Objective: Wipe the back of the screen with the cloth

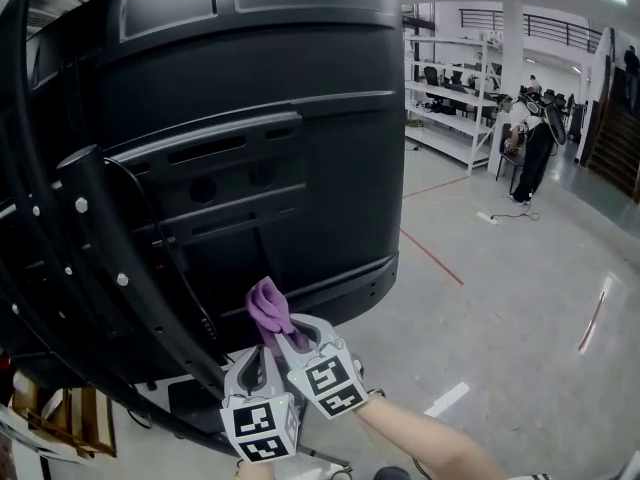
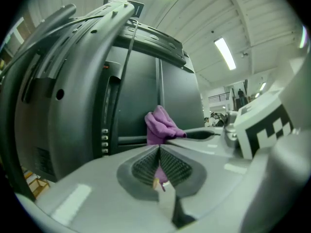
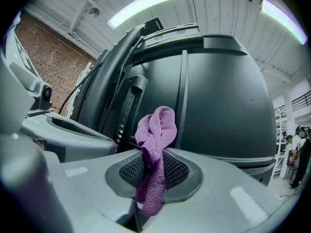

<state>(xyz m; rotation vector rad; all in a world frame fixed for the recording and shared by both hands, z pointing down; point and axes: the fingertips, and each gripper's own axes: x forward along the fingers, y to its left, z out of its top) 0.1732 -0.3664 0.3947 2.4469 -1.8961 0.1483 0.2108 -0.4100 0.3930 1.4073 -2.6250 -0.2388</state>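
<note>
The black back of the screen (image 1: 250, 118) fills the left and middle of the head view. A purple cloth (image 1: 267, 308) sticks up just below its lower edge, apart from the panel. My right gripper (image 1: 292, 336) is shut on the cloth (image 3: 156, 130), which bunches above the pads with its tail hanging down between them. My left gripper (image 1: 262, 356) is pressed close beside it. Its jaws (image 2: 159, 149) are shut, with a purple scrap and a tan tag pinched between the pads. The cloth's bunch (image 2: 160, 124) rises right above their tips.
A black stand arm (image 1: 110, 268) with cables runs down the screen's left side. A wooden crate (image 1: 50, 413) sits at the lower left. White shelving (image 1: 450, 98) and a standing person (image 1: 530, 143) are far right, across grey floor with a red line (image 1: 430, 253).
</note>
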